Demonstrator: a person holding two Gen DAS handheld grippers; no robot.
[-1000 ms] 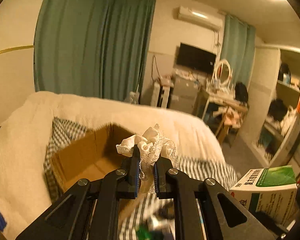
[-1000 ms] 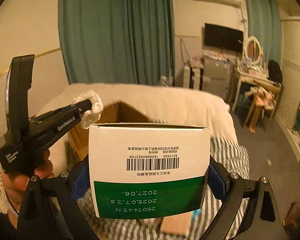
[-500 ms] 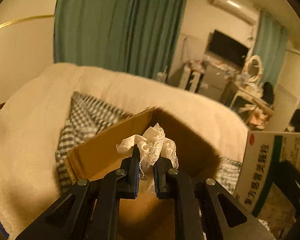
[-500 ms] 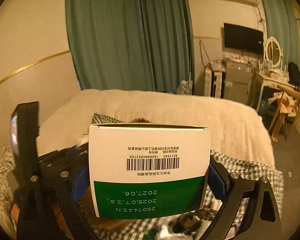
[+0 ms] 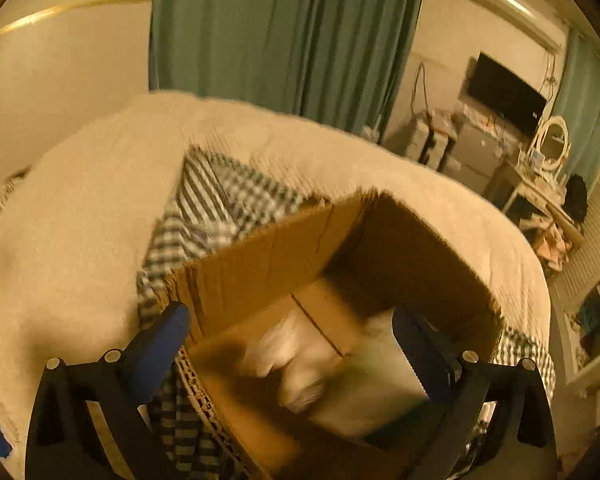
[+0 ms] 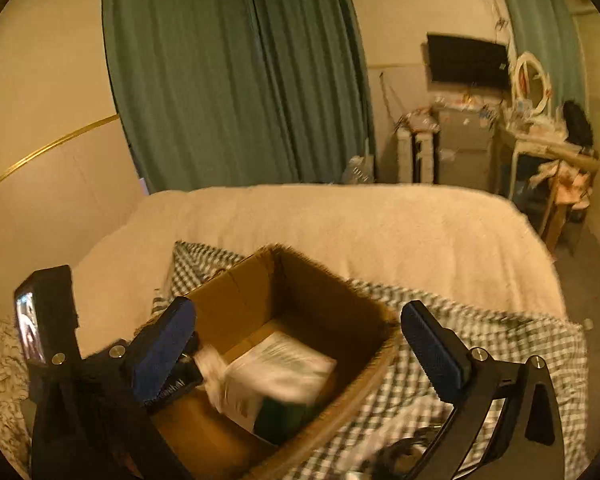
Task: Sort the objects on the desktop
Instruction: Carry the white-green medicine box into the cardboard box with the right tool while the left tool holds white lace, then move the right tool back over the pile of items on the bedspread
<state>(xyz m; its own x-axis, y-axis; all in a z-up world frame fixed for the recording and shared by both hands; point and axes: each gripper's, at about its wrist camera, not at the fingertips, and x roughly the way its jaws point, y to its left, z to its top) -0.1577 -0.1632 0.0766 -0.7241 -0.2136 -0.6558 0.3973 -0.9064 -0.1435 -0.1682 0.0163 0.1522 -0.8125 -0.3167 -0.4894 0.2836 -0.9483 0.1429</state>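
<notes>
Looking along the left tongs [image 5: 288, 344], both blue-padded fingers [image 5: 156, 354] stand spread wide and hold nothing, one on each side of the open cardboard box [image 5: 260, 264]. Inside the box, a blurred white lace cloth [image 5: 288, 354] lies on the floor near the middle, and the white-and-green medicine carton [image 5: 374, 396] lies toward the right wall. The box sits on a checked cloth [image 5: 220, 204] spread over the cream bed blanket [image 5: 80, 220].

From the right wrist, the right tongs [image 6: 296, 348] are also spread wide and empty, hovering above the same cardboard box [image 6: 240, 300]. The medicine carton [image 6: 280, 376] rests on the box floor, tilted, with the lace cloth [image 6: 210, 364] just beside its left edge. The left tongs' black frame [image 6: 48, 320] reaches in at the box's left wall. Checked cloth [image 6: 480, 332] covers the bed to the right of the box.
</notes>
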